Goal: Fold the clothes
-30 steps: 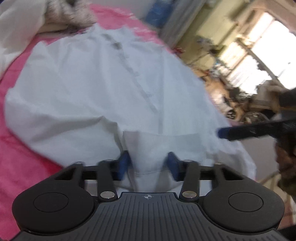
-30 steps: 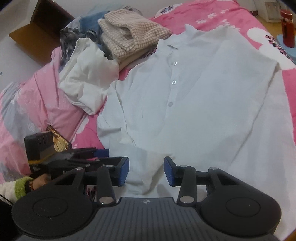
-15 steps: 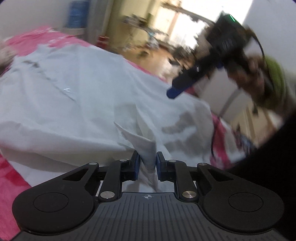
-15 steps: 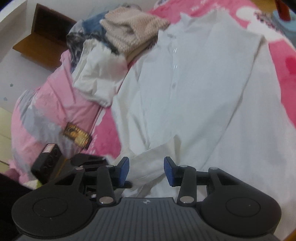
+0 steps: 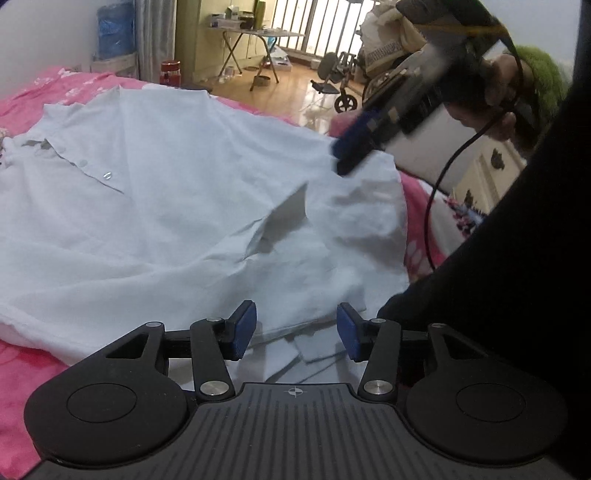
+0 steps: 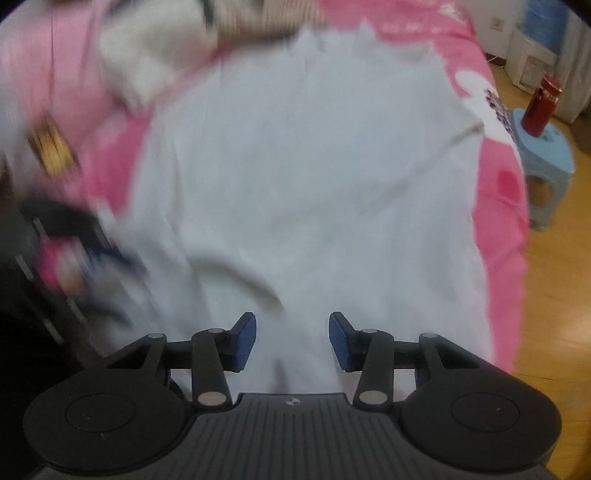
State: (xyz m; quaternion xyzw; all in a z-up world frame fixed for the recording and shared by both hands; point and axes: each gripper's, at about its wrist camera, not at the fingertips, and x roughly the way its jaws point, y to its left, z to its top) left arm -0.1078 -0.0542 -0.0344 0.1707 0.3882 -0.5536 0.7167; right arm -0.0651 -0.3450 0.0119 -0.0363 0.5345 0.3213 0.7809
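A white button-up shirt lies front-up on the pink bedsheet, with one sleeve folded across its lower body. My left gripper stands open just above the shirt's near edge, nothing between its blue pads. In the same view my right gripper hovers above the shirt's far right side, held by a hand in a green cuff. The right wrist view is motion-blurred: the right gripper is open over the shirt, and the left gripper is a dark smear at the left.
A blue stool carrying a red bottle stands on the wooden floor beside the bed's right edge. Other clothes are piled blurred at the head of the bed. A folding table and a wheeled chair stand across the room.
The left gripper, shut on the sleeve half a second ago, has opened and the sleeve now lies across the shirt. The right gripper stayed open and swung fast over the shirt.
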